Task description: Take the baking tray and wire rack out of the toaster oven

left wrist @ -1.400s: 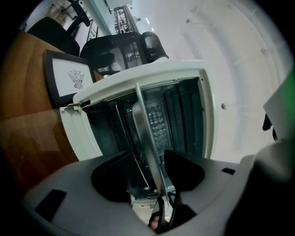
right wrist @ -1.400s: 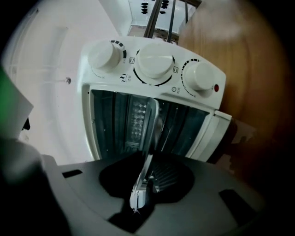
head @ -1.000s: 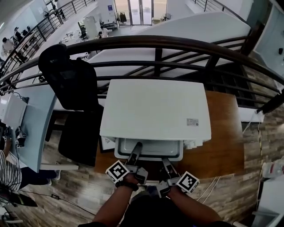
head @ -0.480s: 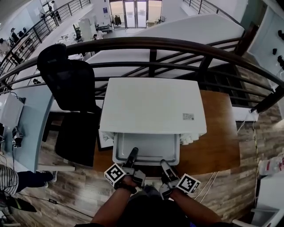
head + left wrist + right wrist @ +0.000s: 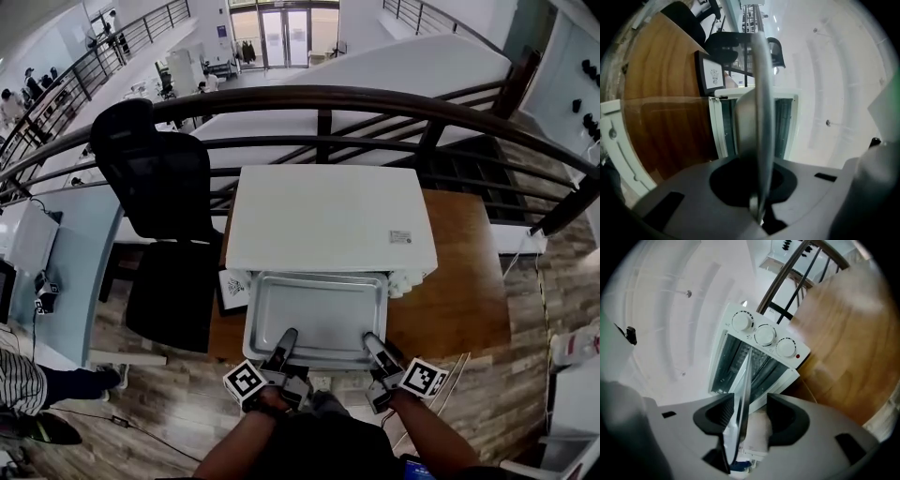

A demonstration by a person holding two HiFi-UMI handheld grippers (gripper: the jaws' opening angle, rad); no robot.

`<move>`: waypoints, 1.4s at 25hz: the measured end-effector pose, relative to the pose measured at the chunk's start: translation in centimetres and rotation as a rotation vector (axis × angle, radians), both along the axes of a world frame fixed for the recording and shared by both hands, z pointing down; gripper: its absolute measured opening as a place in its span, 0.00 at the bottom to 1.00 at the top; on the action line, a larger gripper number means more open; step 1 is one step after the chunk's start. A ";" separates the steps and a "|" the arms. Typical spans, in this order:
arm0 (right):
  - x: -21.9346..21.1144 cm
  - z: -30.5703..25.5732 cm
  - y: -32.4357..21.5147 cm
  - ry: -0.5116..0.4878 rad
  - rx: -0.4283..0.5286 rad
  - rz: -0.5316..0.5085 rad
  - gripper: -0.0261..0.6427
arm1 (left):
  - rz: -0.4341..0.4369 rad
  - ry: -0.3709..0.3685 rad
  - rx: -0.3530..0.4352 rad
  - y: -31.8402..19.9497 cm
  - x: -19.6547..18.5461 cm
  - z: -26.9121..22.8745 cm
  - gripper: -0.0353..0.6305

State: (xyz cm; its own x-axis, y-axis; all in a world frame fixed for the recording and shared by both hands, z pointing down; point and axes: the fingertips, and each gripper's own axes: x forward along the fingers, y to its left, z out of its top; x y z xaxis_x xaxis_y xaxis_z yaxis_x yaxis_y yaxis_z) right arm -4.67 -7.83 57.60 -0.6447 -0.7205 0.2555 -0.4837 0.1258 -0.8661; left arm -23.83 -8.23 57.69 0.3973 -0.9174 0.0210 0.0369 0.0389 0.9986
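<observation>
From the head view, the white toaster oven [image 5: 333, 220] sits on a brown wooden table [image 5: 464, 281]. The silver baking tray [image 5: 319, 309] sticks out of its front, toward you. Your left gripper [image 5: 284, 339] is at the tray's near edge on the left side. Your right gripper [image 5: 372, 342] is at the near edge on the right side. A black chair [image 5: 159, 178] stands to the left of the table.

In the left gripper view, your jaws are squeezed tight on the thin edge of the tray. The tray runs straight away from you to the oven's open front. A small picture frame [image 5: 710, 75] stands on the table just beside the oven.

In the right gripper view, your jaws have just been opening and now stand apart. The tray's edge is between them. It lies close against one jaw, and there is a clear gap to the other, so this gripper is not pinching it. Past the tray you see the open oven and its three round knobs [image 5: 765, 335].
</observation>
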 end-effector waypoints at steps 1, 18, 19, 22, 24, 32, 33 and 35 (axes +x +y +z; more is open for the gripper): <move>-0.4 -0.3 0.3 -0.018 0.007 -0.027 0.36 | 0.006 0.000 0.005 0.6 -0.1 -0.3 0.09; -7.2 -1.6 8.4 0.153 -0.004 -0.326 0.25 | 0.049 -0.056 0.054 11.6 -4.5 -3.2 0.09; -7.2 -1.7 8.8 0.173 -0.011 -0.328 0.24 | 0.052 -0.056 0.056 12.1 -4.3 -3.3 0.09; -6.9 -1.7 9.6 0.244 -0.034 -0.330 0.23 | 0.060 -0.060 0.066 13.0 -3.6 -3.6 0.09; -6.1 -1.7 9.9 0.262 -0.071 -0.331 0.23 | 0.067 -0.062 0.063 13.2 -2.8 -3.7 0.09; 1.3 -2.1 9.8 0.284 -0.084 -0.325 0.23 | 0.114 -0.092 0.089 12.5 4.8 -4.1 0.09; 2.8 -2.0 9.7 0.284 -0.085 -0.321 0.23 | 0.119 -0.097 0.090 12.4 6.4 -4.1 0.09; 6.2 -2.0 9.5 0.285 -0.088 -0.317 0.23 | 0.133 -0.123 0.090 12.0 9.8 -4.0 0.09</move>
State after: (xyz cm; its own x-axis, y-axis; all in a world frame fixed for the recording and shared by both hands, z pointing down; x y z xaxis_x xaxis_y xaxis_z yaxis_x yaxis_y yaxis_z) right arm 1.48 1.65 55.62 -0.7251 -0.4661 0.5070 -0.6547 0.2380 -0.7175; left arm -14.07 3.79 53.67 0.5148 -0.8573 -0.0025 -0.0852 -0.0541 0.9949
